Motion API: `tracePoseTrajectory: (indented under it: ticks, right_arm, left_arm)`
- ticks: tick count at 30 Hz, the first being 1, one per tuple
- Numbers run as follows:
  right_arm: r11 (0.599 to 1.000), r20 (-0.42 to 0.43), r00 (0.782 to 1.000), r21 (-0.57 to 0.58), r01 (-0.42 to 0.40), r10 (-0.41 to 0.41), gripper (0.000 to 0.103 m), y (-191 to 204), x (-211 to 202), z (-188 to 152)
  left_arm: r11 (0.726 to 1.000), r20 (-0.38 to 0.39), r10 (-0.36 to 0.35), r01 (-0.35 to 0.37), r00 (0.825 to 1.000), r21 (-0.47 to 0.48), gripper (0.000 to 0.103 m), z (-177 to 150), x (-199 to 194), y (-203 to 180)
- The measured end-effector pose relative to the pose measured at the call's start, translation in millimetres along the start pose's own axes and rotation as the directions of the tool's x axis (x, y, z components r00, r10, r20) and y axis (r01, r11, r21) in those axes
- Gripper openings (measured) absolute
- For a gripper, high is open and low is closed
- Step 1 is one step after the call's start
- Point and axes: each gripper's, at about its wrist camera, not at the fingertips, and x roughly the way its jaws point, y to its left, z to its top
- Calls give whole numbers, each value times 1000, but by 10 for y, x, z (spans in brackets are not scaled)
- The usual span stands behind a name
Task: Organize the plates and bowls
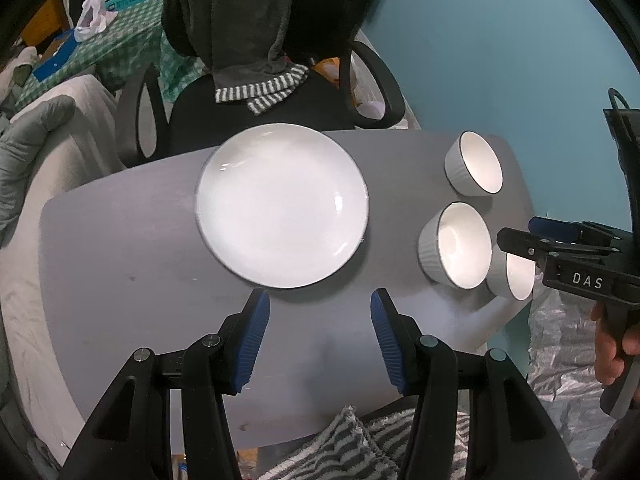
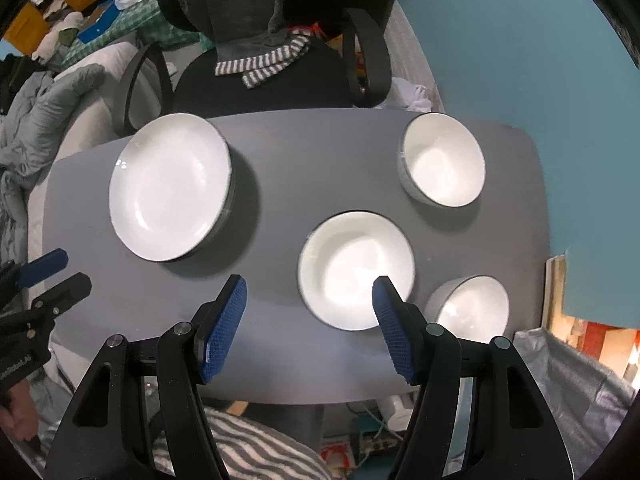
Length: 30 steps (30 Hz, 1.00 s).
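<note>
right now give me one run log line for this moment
left tongs: open, empty, above table | right tongs: open, empty | plate: on table | three bowls: apart, unstacked

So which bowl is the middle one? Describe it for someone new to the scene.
On the grey table, a large white plate lies left and three white bowls run down the right side. The middle bowl sits nearest the table's centre, between the far bowl and the near-edge bowl.
</note>
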Motion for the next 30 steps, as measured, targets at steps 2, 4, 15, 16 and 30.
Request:
tracePoseTrajectory:
  ticks: [2,4,15,16,30]
  right_arm:
    - [1000,1,1000,-9,5,-5,64,-101,-8,-4]
    - [1000,2,1000,-15,11,-11,64,-190,-13,-16]
    - [1000,-25,1000,-28,-7,6,64,-726,129,-33]
    - [1000,-29,1000,-27,-10,9,64,-769,151,-29]
    - [997,-78,996,-56,-49,45,64,-1120,509,13]
  left_arm:
    - [1000,-4,0,0,1000,2,54,11,34,-110]
    - [1000,-10,0,0,1000,4,54,20,75,-215]
    - [1000,-59,16,-16,998,5,54,57,355,-740]
    - [1000,-64,18,-18,998,3,54,59,381,-775]
    - [999,-127,6,-10,992,-37,54,156,813,-1121]
